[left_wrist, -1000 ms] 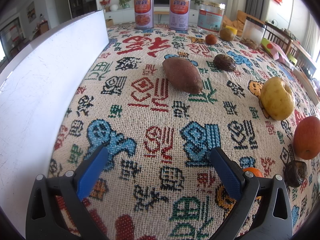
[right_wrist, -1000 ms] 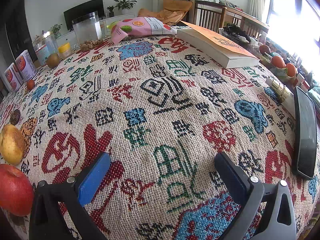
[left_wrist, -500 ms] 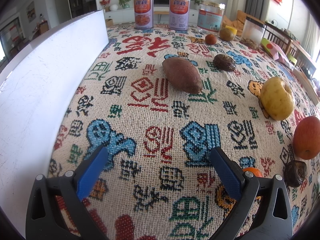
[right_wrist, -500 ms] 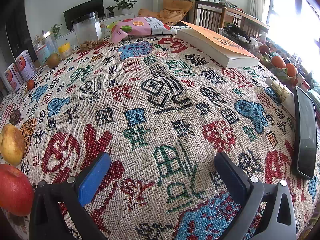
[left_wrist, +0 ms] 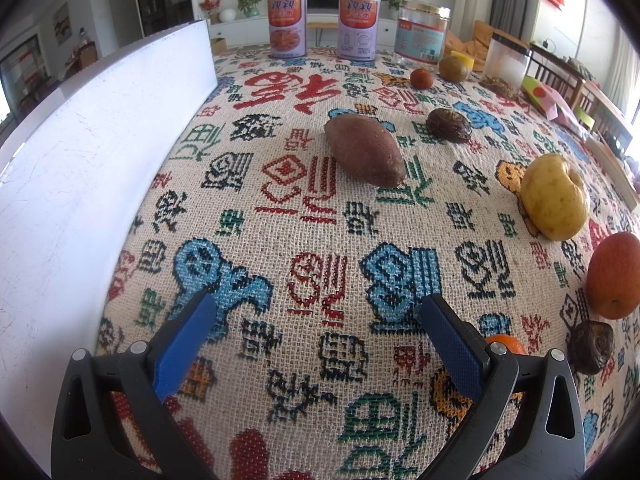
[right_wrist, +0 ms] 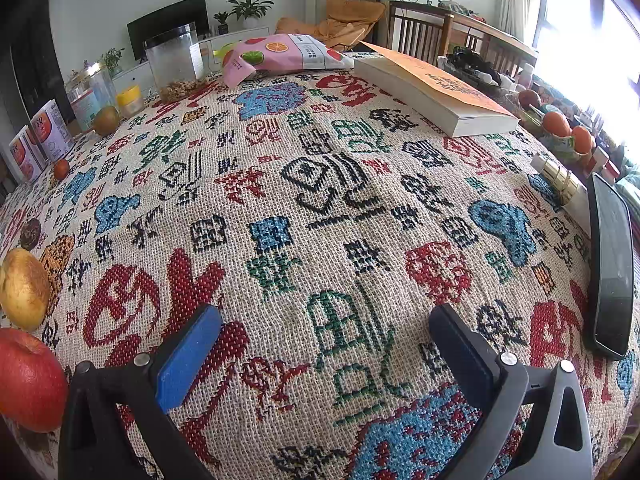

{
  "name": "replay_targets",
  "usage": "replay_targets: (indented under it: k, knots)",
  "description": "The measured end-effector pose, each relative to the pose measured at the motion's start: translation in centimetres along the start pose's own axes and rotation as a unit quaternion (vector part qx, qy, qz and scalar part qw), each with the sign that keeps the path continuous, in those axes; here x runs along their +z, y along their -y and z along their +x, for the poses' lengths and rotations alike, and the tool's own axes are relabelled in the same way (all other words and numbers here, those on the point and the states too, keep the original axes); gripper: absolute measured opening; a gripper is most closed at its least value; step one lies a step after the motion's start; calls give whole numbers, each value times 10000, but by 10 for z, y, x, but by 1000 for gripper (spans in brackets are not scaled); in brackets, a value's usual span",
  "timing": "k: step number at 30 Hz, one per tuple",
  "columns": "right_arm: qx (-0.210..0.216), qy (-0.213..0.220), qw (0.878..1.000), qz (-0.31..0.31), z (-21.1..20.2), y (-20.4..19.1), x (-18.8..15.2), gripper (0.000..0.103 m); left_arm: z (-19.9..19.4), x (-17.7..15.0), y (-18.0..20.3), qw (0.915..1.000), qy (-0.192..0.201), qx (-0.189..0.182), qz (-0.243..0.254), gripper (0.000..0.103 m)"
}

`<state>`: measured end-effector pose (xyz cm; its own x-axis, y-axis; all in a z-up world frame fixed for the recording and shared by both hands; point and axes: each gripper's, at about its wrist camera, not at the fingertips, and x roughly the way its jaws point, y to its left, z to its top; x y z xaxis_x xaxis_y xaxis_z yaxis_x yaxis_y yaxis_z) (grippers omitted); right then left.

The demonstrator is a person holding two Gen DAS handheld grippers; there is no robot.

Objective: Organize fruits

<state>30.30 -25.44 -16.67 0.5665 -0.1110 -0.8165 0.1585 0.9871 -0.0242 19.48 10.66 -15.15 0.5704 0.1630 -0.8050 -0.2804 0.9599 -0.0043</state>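
My left gripper (left_wrist: pixel 316 312) is open low over the patterned tablecloth, nothing between its blue pads. Ahead of it lies a brown sweet potato (left_wrist: pixel 364 150), with a dark wrinkled fruit (left_wrist: pixel 448 125) further right. A yellow pear (left_wrist: pixel 554 197) and a red apple (left_wrist: pixel 614 275) sit at the right edge. A small orange (left_wrist: pixel 505 343) peeks out behind the right finger, beside another dark fruit (left_wrist: pixel 591 346). My right gripper (right_wrist: pixel 325 322) is open too, over bare cloth. The yellow pear (right_wrist: pixel 24 288) and red apple (right_wrist: pixel 28 378) lie to its far left.
A white board (left_wrist: pixel 88 152) runs along the left side. Two cans (left_wrist: pixel 287 25), a jar (left_wrist: pixel 420 36) and a clear container (left_wrist: pixel 505 60) stand at the far edge. A book (right_wrist: pixel 432 92), a pink snack bag (right_wrist: pixel 280 54) and a black phone (right_wrist: pixel 610 268) lie on the right.
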Motion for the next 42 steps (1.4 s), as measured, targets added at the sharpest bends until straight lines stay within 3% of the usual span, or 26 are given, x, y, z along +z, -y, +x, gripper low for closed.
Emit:
replay_targets:
  k: [42]
  knots:
    - [1, 1, 10000, 1, 0, 0, 0, 103, -1, 0, -1, 9999, 21, -89, -48, 102]
